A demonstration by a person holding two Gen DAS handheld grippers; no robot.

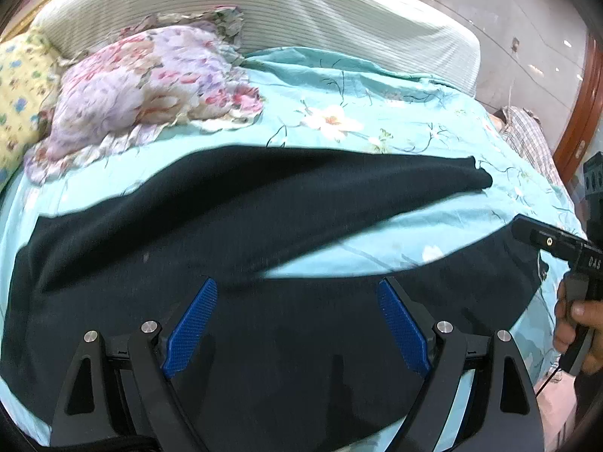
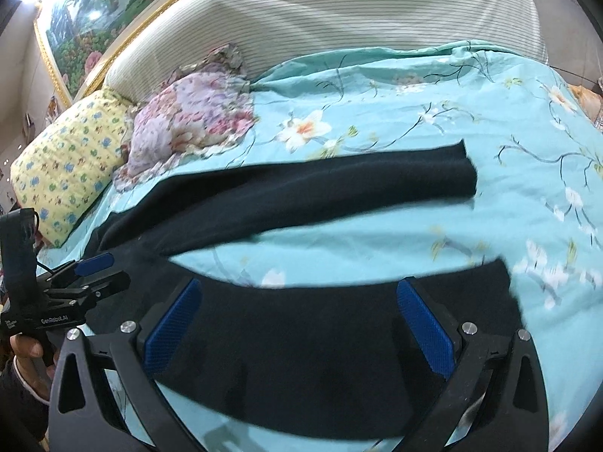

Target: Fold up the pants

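Pants (image 1: 264, 207): waist end cut off by lower frame edge, left wrist view. Near leg's cuff (image 2: 505, 286) motion-blurred, right wrist view. Yellow pillow (image 1: 19, 94) partly out of frame.

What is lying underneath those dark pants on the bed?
The dark pants lie spread on a turquoise floral bedsheet, which shows around them and in the gap between the two legs. Whatever lies directly beneath the fabric is covered.

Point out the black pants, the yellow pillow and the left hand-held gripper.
black pants (image 2: 339, 184): right wrist view, far leg.
yellow pillow (image 2: 64, 173): right wrist view, its top face.
left hand-held gripper (image 1: 297, 324): left wrist view, between fingertips.
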